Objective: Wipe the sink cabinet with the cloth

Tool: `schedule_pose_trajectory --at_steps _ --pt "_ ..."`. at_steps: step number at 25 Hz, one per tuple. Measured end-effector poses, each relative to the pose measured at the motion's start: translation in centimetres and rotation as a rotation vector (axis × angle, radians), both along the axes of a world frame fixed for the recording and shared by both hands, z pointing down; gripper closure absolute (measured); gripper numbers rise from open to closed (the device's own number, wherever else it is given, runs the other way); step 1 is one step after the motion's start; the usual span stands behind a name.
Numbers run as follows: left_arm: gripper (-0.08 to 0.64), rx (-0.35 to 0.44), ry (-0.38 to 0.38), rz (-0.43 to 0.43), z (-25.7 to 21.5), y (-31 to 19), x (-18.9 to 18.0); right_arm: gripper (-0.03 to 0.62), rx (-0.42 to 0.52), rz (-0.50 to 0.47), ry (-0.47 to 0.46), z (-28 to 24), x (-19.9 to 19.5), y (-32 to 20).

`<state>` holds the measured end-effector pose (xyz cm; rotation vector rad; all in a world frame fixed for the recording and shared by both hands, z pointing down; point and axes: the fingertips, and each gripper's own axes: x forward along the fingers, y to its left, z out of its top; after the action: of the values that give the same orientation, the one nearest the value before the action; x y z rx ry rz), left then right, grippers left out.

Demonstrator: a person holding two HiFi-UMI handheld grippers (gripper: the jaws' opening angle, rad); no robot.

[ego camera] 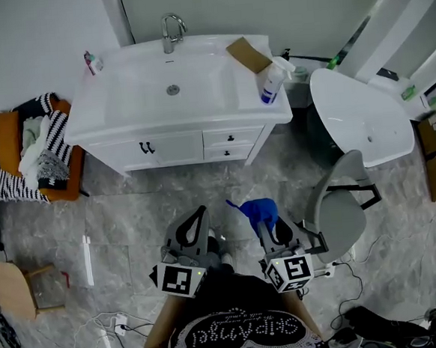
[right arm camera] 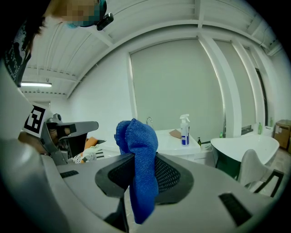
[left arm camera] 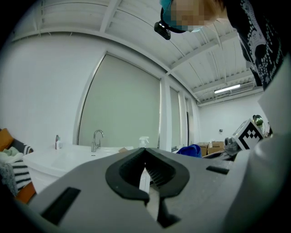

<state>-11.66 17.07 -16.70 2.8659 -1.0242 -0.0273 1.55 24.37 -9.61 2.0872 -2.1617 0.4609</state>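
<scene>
Blue cloth (ego camera: 257,210) is clamped in the right gripper (ego camera: 265,220), bunched up above the 2 jaws and held well apart from the sink cabinet (ego camera: 178,147). The left gripper (ego camera: 197,218) is closed on nothing. Wiping is judged not yet started.

Risks: only a fold is pinched, so the cloth could be dragged out against the cabinet front. The spray bottle (ego camera: 272,82) near the countertop's right edge could be knocked off if the top is wiped.

Open floor is seen ahead. Room is narrowed by a grey chair (ego camera: 339,206) just beside the right gripper and a white tub (ego camera: 364,117) by the cabinet's right end.
</scene>
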Motion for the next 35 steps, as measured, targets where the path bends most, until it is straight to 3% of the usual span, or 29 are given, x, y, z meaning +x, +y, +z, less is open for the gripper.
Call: schedule_pose_trajectory --at_steps 14,26,35 --pt "0.557 -0.006 -0.013 0.062 0.5 -7.2 0.3 0.474 0.000 0.060 0.008 0.3 -0.1 -6.4" --pt "0.557 -0.016 -0.021 0.094 1.1 -7.4 1.0 0.474 -0.006 0.113 0.016 0.5 0.9 -6.3" --pt "0.557 -0.028 -0.025 0.047 1.4 -8.3 1.6 0.474 -0.010 0.095 0.015 0.6 2.7 -7.5"
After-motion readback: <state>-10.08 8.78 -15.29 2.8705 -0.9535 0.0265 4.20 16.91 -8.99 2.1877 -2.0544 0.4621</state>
